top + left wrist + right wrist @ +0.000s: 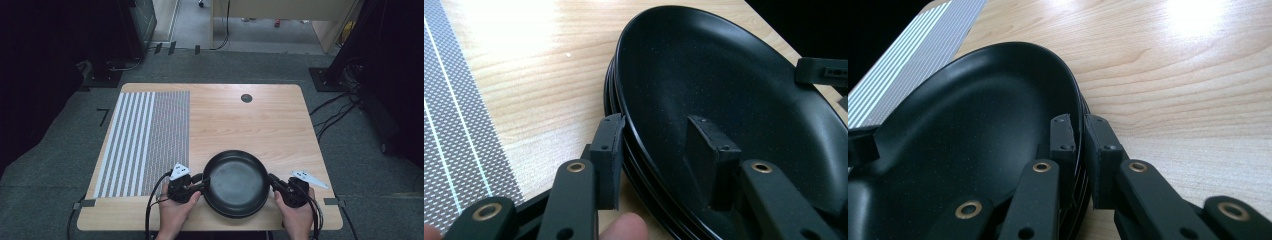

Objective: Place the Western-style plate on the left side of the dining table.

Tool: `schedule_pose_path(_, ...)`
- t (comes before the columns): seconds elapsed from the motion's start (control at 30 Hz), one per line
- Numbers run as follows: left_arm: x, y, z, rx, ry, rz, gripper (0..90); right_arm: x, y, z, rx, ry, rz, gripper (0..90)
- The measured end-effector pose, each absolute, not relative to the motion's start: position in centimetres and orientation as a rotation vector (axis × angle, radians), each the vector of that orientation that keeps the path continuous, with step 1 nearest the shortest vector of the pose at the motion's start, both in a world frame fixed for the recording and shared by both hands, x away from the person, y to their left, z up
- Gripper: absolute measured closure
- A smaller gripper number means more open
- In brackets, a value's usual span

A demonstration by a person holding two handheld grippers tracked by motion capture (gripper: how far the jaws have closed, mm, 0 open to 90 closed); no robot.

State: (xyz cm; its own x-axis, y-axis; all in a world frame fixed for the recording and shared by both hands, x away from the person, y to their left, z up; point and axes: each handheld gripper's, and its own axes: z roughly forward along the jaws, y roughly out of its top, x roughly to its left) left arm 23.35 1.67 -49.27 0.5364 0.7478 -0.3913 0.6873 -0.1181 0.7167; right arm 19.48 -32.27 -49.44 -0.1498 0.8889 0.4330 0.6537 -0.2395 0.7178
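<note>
A lab or recording studio: a lone wooden table (260, 125) stands on grey carpet (45, 165), black curtains (35, 60) hang at both sides, cables (335, 112) trail across the floor, and a striped calibration mat (145, 140) covers the table's left part.

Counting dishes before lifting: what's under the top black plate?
More black plates: stacked rims show beneath the top plate at the left claw and right claw. Their number and the table beneath are covered.

Stack of plates (235, 183) on worktop (260, 120), near edge, right of centre. Mat (145, 142) on worktop's left part. Left tool (197, 183) at stack's left rim, right tool (273, 182) at right rim.
</note>
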Motion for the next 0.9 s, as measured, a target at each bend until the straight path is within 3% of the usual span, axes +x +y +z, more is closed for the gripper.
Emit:
schedule_pose_path(0.57,23.9,2.4,-49.3,1.807,1.214,-0.024,58.7,19.6,-31.9,-50.1,1.912,1.743,1.442,85.1)
schedule_pose_path(0.9,24.1,4.2,-48.1,1.781,1.233,-0.003,70.3,19.6,-31.0,-50.4,1.905,1.787,1.495,85.2)
